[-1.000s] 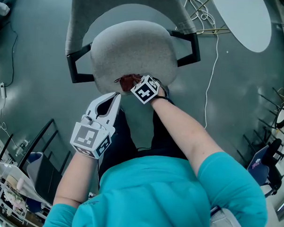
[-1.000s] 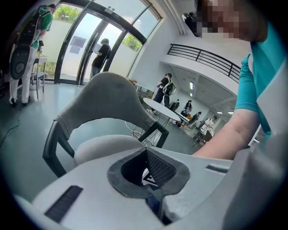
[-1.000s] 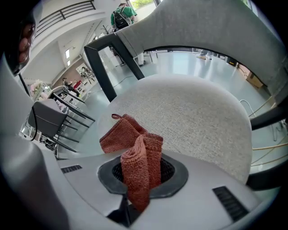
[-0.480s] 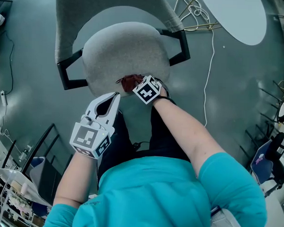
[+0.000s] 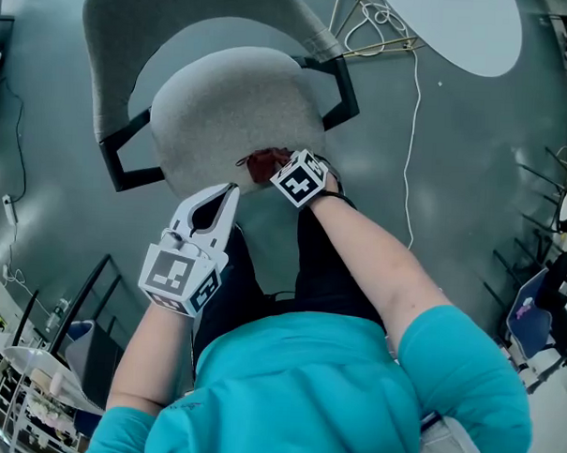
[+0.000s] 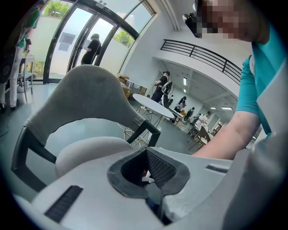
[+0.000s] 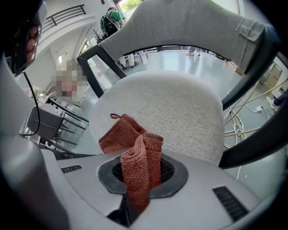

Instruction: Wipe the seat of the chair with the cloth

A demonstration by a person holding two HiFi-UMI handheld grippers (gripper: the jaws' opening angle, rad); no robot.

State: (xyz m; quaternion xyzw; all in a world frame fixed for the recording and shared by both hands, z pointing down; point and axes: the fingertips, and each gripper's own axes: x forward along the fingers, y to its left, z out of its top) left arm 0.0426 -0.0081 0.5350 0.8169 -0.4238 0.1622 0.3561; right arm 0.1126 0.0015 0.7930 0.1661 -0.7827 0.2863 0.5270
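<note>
Cloth (image 7: 135, 155): rust-red, knitted, with a small hanging loop at one corner. Lies bunched on the grey seat (image 5: 237, 106), at the seat's 5 o'clock edge in the head view, with one fold rising into the right tongs (image 5: 279, 167).
Right tongs: pinching that fold, above the seat's front rim.
Left tongs (image 5: 231, 190): pressed together on nothing, at 7 o'clock from the cloth, just off the seat's front rim.
Backrest (image 5: 108, 44): at 12 o'clock, beyond the seat.

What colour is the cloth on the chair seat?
Rusty reddish-brown. The cloth shows best in the right gripper view.
</note>
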